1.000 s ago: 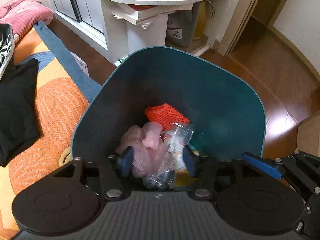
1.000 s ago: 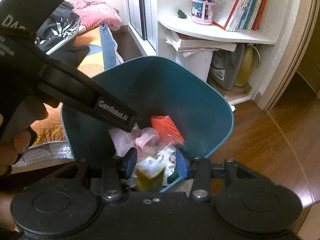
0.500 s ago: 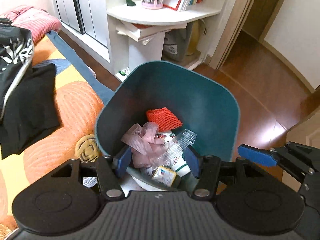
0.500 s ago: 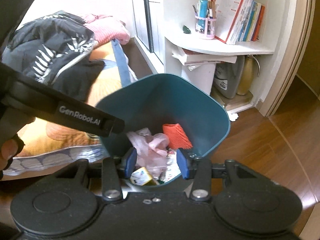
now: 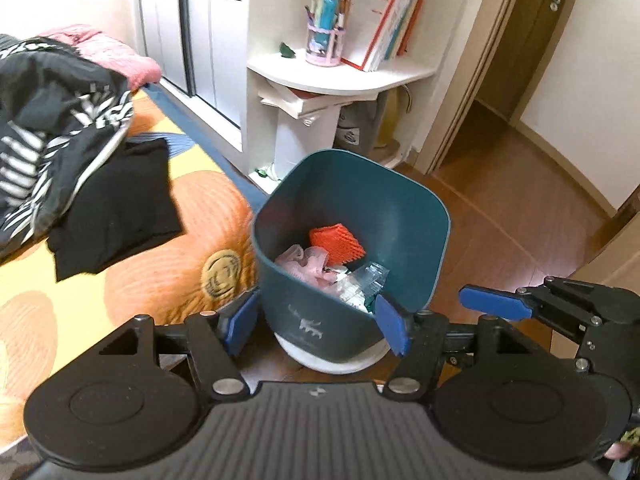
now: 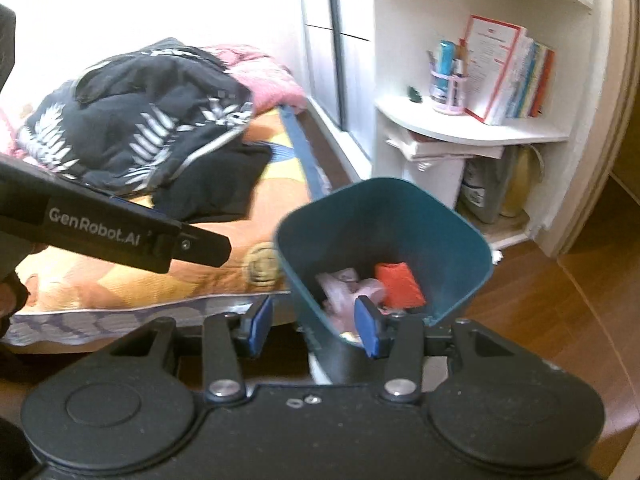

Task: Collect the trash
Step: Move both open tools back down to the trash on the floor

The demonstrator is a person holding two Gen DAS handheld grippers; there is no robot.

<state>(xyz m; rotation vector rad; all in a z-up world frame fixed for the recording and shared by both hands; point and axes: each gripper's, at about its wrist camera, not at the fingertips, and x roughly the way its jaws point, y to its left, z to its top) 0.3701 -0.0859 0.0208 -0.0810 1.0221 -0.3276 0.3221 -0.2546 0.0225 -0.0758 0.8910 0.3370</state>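
Two grippers hang above the teal bin (image 5: pixel 352 240), both with jaws spread wide and nothing between them. The left gripper (image 5: pixel 316 322) has pulled back and up: a second ago the bin filled its whole view and the jaws sat right over the trash, whereas now the whole bin shows, white base and all, standing on the wood floor (image 5: pixel 500 220) just beside the bed (image 5: pixel 160 264). The right gripper (image 6: pixel 314 326) has backed off the same way, and the yellow carton that was between its jaws a second ago is gone from them; a sliver of yellow low in the bin in the right view may be that carton, though it is too hidden to be sure.

The trash lies in the bottom of the bin: a red mesh piece (image 5: pixel 336 243), pink netting (image 5: pixel 308 264) and a crumpled clear plastic wrapper (image 5: pixel 366 280), all heaped touching each other.

My reading is that a drop has just been finished and both grippers are free for the next piece. No loose litter shows plainly on the bed, which carries only black clothes (image 5: pixel 108 208) and a patterned jacket (image 5: pixel 52 128). Something small and green lies on the floor by the white shelf (image 5: pixel 340 76); it is too small to identify.
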